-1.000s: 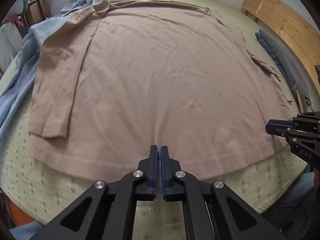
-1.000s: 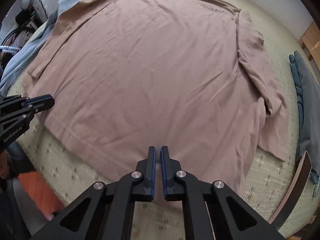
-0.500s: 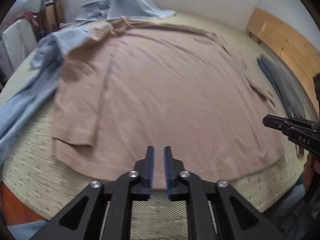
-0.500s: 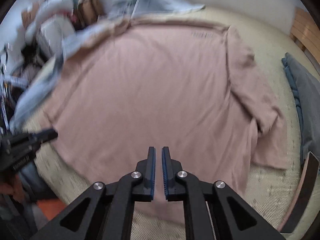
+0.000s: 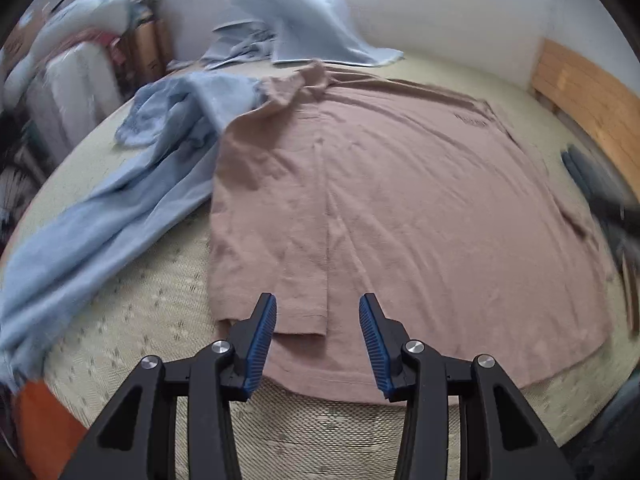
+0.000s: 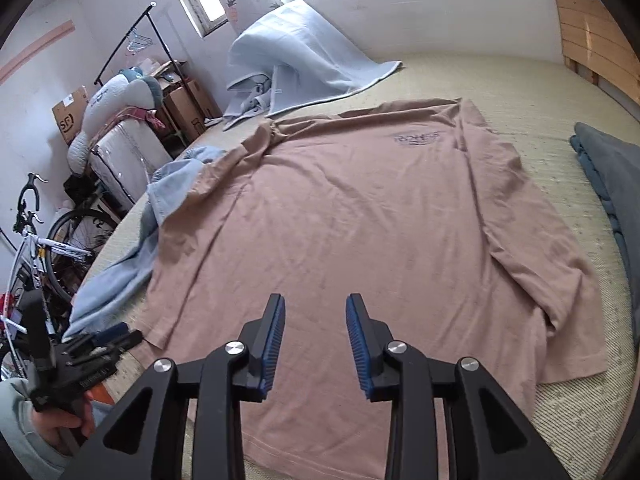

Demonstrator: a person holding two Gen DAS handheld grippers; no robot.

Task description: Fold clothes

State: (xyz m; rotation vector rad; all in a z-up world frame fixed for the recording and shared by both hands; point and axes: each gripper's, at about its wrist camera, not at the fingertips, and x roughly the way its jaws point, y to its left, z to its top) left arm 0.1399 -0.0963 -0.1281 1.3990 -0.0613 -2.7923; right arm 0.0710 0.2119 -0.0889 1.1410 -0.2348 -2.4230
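The tan shirt (image 6: 360, 232) lies spread flat on the bed (image 6: 520, 92), its hem toward 6 o'clock. Both the left tongs (image 5: 318, 340) and right tongs (image 6: 316, 340) gape wide, empty, over the hem. A blue garment (image 5: 120, 216) lies at 9 o'clock, touching the shirt's sleeve.

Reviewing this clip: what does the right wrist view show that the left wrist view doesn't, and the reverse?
Only the right wrist view shows the bicycle, the clothes rack, and the left tool in the person's hand. Only the left wrist view shows the sleeve folded in over the shirt. Both show the brown t-shirt on the bed, the blue garment, and open tools.
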